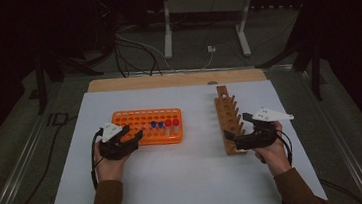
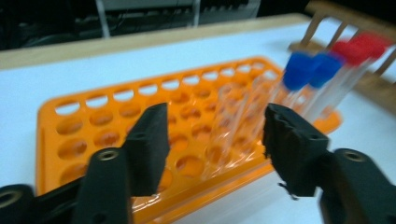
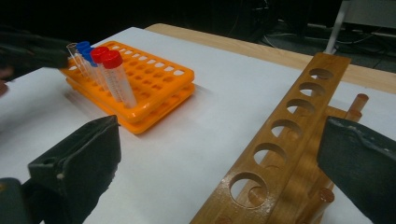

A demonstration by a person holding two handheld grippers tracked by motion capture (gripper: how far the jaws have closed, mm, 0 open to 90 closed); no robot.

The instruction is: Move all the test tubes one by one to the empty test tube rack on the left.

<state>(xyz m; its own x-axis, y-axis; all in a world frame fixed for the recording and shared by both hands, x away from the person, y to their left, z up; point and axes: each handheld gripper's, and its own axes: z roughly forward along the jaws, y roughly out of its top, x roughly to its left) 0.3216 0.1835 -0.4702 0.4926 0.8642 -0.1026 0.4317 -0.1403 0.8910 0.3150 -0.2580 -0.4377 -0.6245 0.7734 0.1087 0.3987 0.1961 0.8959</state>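
From the high view, my left gripper (image 1: 133,136) sits at the near edge of the orange rack (image 1: 129,120), left of centre, and my right gripper (image 1: 233,136) is at the near end of the wooden rack (image 1: 226,108), right of centre. Both are on the white mat (image 1: 195,171).

Left gripper view: my jaws stand apart with nothing pinched. A clear uncapped tube (image 2: 225,122) stands in the orange rack (image 2: 84,135) mid-frame, right in the gap between them but not pressed. Blue-capped tubes (image 2: 299,70) and red-capped tubes (image 2: 359,46) stand at the upper right. That bare tube looks like thin, light plastic, smooth and probably slippery, so I'd take it on the upper wall near the rim, gently, and lift straight up so it doesn't bind in its hole.

Right gripper view: jaws wide apart, empty, straddling the wooden rack (image 3: 289,130) at lower right. The orange rack (image 3: 154,74) with its red-capped tubes (image 3: 112,70) sits upper left. The wooden rack looks stiff and stable; its holes are empty.
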